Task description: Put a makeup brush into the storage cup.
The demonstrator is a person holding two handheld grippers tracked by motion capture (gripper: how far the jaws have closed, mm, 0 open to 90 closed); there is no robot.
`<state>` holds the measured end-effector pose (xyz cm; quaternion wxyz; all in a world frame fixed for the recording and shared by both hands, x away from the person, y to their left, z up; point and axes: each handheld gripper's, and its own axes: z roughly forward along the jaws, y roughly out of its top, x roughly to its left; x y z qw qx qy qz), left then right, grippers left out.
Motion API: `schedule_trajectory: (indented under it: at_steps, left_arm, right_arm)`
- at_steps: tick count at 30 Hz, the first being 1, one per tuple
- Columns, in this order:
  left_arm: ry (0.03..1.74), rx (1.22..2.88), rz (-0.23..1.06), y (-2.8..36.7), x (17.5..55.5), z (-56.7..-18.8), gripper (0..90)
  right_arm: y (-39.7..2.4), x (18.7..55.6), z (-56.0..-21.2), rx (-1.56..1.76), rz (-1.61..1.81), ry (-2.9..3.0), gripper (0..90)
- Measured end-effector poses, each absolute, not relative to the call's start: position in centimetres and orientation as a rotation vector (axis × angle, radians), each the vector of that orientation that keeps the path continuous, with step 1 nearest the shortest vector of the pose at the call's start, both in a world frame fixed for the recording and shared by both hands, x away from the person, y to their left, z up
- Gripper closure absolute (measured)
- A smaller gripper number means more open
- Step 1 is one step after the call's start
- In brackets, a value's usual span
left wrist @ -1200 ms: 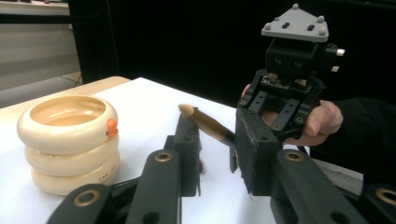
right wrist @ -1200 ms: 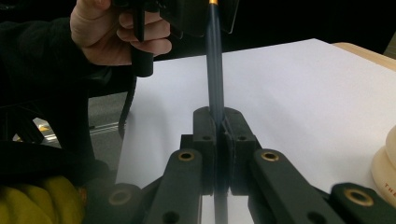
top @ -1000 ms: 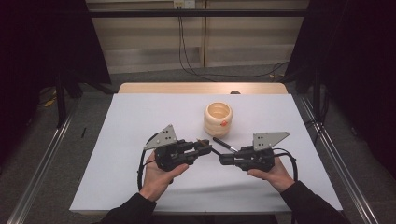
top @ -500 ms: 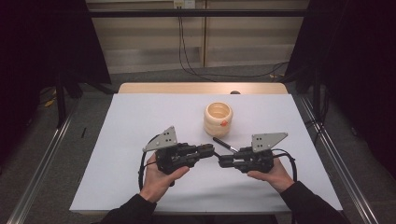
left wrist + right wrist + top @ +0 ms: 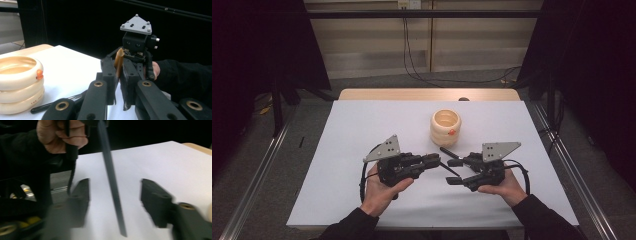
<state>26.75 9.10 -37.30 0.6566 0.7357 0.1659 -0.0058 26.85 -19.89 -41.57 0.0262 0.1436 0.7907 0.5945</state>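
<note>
Left tongs closed tight on thin dark stick, amber tip showing above their jaws. Right tongs half-wide, jaws just been opening; stick passes between them, pads not pressing it. So stick hangs from left tongs alone, long end toward right tongs, above surface. Ringed cream cup just beyond both tongs.

Risks (my judgement):
- one-sided grip near end, so stick may pivot or slip down
- right tongs pulling away carelessly may catch stick
- swinging end may hit cup
</note>
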Motion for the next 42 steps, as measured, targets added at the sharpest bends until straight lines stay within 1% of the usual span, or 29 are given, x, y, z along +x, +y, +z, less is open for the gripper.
schedule_trajectory:
  at_steps: [2, 3, 4, 8, 10, 11, 17, 24, 34, 36, 42]
  left_arm:
    - [0.381, 1.662, -0.01, 9.1, 26.8, -37.3, 83.8]
    - [0.381, 1.662, -0.01, 9.1, 26.8, -37.3, 83.8]
    - [0.377, 1.661, -0.011, 9.1, 26.8, -37.3, 83.8]
    - [0.37, 1.673, -0.007, 9.3, 26.9, -37.3, 83.8]
    - [0.383, 1.667, -0.006, 9.3, 26.9, -37.3, 83.8]
    - [0.384, 1.671, -0.005, 9.3, 26.9, -37.3, 83.8]
    - [0.405, 1.711, -0.003, 9.4, 27.1, -37.1, 83.8]
    - [0.41, 1.752, -0.004, 9.7, 27.3, -36.7, 83.9]
    - [0.443, 1.789, -0.005, 10.1, 27.7, -35.8, 83.8]
    - [0.431, 1.823, 0.005, 9.9, 27.8, -35.8, 83.9]
    - [0.434, 1.867, -0.007, 9.4, 28.1, -35.4, 83.9]
  right_arm:
    - [-19.9, 26.9, -41.5, 0.455, 1.839, 2.432, 29.7]
    - [-20.0, 26.9, -41.5, 0.468, 1.839, 2.422, 23.5]
    - [-19.9, 27.0, -41.5, 0.48, 1.84, 2.418, 20.3]
    - [-19.9, 26.9, -41.5, 0.485, 1.862, 2.397, 10.6]
    - [-19.7, 26.8, -41.3, 0.474, 1.866, 2.391, 7.8]
    - [-19.7, 26.7, -41.3, 0.486, 1.871, 2.381, 3.8]
    - [-19.9, 26.7, -41.2, 0.468, 1.895, 2.369, 0.6]
    - [-20.2, 26.4, -41.0, 0.501, 1.863, 2.31, 0.7]
    - [-20.3, 26.3, -41.0, 0.474, 1.793, 2.368, 2.0]
    - [-20.2, 26.3, -41.0, 0.475, 1.788, 2.374, 4.6]
    - [-20.1, 26.7, -40.9, 0.535, 1.792, 2.397, 6.0]
